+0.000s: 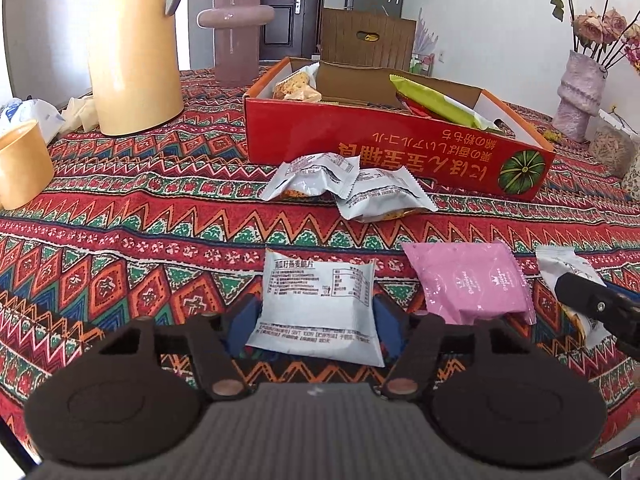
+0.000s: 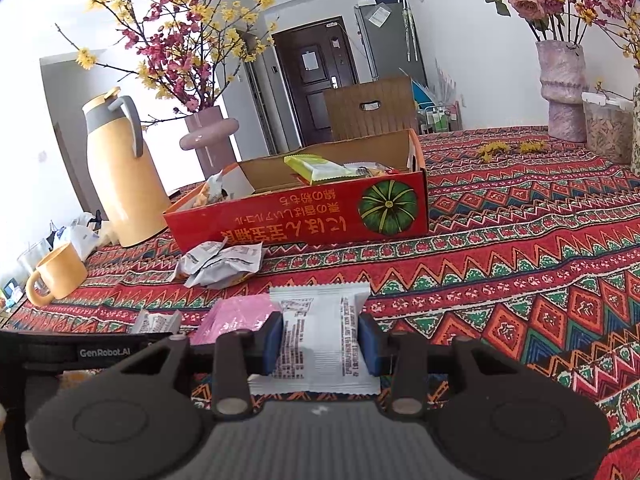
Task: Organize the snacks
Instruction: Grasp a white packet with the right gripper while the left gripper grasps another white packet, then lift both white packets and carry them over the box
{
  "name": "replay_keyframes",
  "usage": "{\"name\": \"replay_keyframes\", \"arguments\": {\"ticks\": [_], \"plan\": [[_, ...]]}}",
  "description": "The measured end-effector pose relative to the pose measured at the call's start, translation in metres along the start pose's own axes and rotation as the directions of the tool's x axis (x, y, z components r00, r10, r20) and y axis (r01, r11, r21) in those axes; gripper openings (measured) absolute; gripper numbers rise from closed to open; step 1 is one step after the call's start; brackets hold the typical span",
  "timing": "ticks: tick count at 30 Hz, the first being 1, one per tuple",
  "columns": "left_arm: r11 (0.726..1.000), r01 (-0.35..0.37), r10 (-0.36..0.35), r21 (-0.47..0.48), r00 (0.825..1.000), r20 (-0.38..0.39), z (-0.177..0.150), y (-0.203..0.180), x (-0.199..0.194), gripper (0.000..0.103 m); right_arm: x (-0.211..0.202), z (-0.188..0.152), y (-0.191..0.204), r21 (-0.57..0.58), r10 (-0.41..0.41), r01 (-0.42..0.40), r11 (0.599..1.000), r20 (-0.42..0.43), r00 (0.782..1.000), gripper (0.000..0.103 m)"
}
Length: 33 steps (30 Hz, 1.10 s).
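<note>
left wrist view: the left gripper (image 1: 318, 314) pinches a white snack packet (image 1: 316, 304) near the red box (image 1: 396, 152). the right gripper (image 2: 323, 338) clamps another white packet (image 2: 320, 336), also near that box

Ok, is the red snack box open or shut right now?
Open. The red box has no lid over it, and its cardboard interior shows, with a green packet and other snacks lying inside.

Both cameras sit low and close over the table with the bright zigzag cloth (image 1: 120, 216), looking forward and a bit down. Both see the red cardboard box (image 2: 296, 216) far ahead, and the right view looks from further right.
</note>
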<state>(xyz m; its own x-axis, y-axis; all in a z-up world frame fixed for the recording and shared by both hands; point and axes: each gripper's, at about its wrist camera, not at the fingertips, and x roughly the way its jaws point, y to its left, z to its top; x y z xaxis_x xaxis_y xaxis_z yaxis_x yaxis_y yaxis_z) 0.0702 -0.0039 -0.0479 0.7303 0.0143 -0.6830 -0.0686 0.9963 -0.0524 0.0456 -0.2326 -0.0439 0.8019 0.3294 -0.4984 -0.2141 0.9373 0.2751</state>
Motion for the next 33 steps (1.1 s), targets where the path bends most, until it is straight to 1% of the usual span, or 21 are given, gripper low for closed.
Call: {"name": "replay_keyframes", "arguments": {"ticks": [6,18,24,33], "plan": [[1.000,0.010,-0.010,0.007,0.999,0.037,0.008,0.002,-0.006,0.064,0.003,0.008,0.001,-0.012,-0.011,0.011,1.000,0.019,1.000,0.039],[1.000,0.006,-0.009,0.023,0.991,0.135,0.045,-0.006,-0.013,0.064,0.014,0.037,0.004,-0.044,-0.025,0.028,0.999,0.082,0.996,0.039],[0.999,0.015,-0.022,0.035,0.982,0.189,0.069,-0.013,-0.015,0.064,0.024,0.058,0.004,-0.058,-0.036,0.043,0.997,0.121,0.992,0.039],[0.999,0.003,-0.014,0.043,0.967,0.254,0.107,-0.022,-0.008,0.064,0.044,0.095,0.002,-0.070,-0.050,0.063,0.996,0.173,0.984,0.039]]}}
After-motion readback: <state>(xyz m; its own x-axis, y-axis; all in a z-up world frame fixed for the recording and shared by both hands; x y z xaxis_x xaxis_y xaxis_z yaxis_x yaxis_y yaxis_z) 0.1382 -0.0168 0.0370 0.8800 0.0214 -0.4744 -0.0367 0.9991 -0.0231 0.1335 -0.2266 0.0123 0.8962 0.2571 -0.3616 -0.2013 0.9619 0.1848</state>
